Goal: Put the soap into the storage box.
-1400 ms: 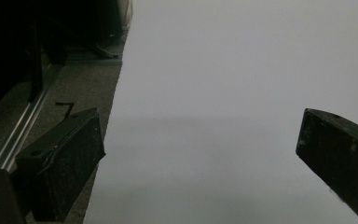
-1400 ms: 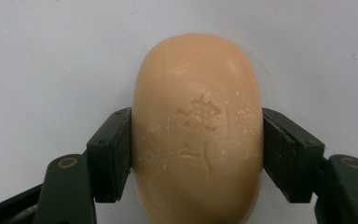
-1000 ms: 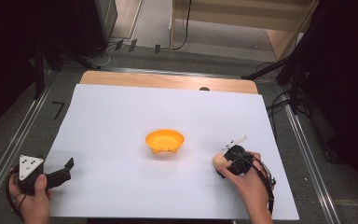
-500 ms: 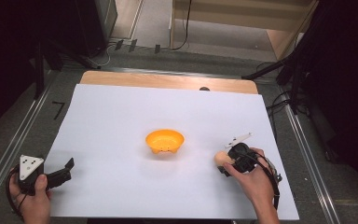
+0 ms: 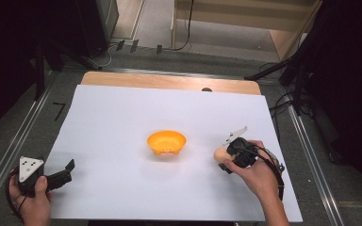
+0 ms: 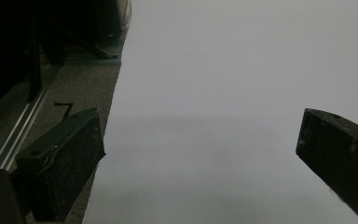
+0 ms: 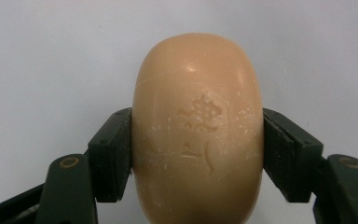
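Right gripper (image 5: 225, 159) pinches the smooth oval tan soap bar (image 7: 198, 130) by its sides, just right of the orange plastic bowl (image 5: 166, 142) on the white paper sheet (image 5: 122, 113); left gripper (image 6: 200, 154) jaws spread, nothing between, at the sheet's near-left edge.

A sheet of paper (image 5: 122, 122) lies on the table (image 5: 169, 81) and covers all but a strip along the far edge. A bowl (image 5: 167, 142) sits on the paper at its middle. At 3 o'clock from the bowl, near it but apart, the right gripper (image 5: 224, 155) clamps a bar of soap (image 5: 220, 154) between its jaws. At 8 o'clock from the bowl, well apart, the left gripper (image 5: 66, 172) sits at the paper's left edge.
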`<control>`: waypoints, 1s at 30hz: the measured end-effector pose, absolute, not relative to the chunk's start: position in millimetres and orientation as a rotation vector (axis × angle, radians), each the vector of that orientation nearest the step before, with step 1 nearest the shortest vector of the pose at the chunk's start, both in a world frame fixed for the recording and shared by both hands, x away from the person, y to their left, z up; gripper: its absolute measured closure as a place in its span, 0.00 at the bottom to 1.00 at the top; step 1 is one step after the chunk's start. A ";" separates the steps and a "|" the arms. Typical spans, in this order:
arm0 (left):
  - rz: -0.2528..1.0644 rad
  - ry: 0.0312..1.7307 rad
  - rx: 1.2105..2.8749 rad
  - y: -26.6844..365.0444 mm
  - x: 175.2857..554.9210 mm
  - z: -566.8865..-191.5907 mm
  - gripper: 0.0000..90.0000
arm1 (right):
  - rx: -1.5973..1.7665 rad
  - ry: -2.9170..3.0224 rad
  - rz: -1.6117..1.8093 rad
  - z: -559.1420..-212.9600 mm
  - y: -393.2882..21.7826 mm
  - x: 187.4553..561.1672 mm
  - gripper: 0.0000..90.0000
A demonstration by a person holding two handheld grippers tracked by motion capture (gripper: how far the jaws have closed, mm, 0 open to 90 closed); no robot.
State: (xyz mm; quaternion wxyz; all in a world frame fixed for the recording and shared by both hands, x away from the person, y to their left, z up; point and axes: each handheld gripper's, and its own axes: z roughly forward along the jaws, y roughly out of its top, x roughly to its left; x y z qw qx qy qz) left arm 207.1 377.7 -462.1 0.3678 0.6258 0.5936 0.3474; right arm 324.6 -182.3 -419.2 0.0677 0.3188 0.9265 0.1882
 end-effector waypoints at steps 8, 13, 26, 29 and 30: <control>0.892 1.525 1.608 377.8 207.2 -462.1 0.02 | 0.895 2.796 0.579 -405.1 -174.2 335.1 0.36; 0.892 1.525 1.607 377.9 207.0 -462.0 0.02 | 0.829 2.803 0.570 -400.6 -167.2 340.7 0.36; 0.889 1.526 1.609 377.9 207.3 -462.1 0.02 | 0.689 2.826 0.605 -389.0 -146.5 353.9 0.36; 0.887 1.527 1.608 378.1 207.3 -462.0 0.02 | 0.656 2.832 0.618 -386.8 -140.5 356.9 0.36; 0.886 1.528 1.609 378.1 207.4 -462.0 0.02 | 0.643 2.835 0.621 -386.3 -138.4 358.0 0.36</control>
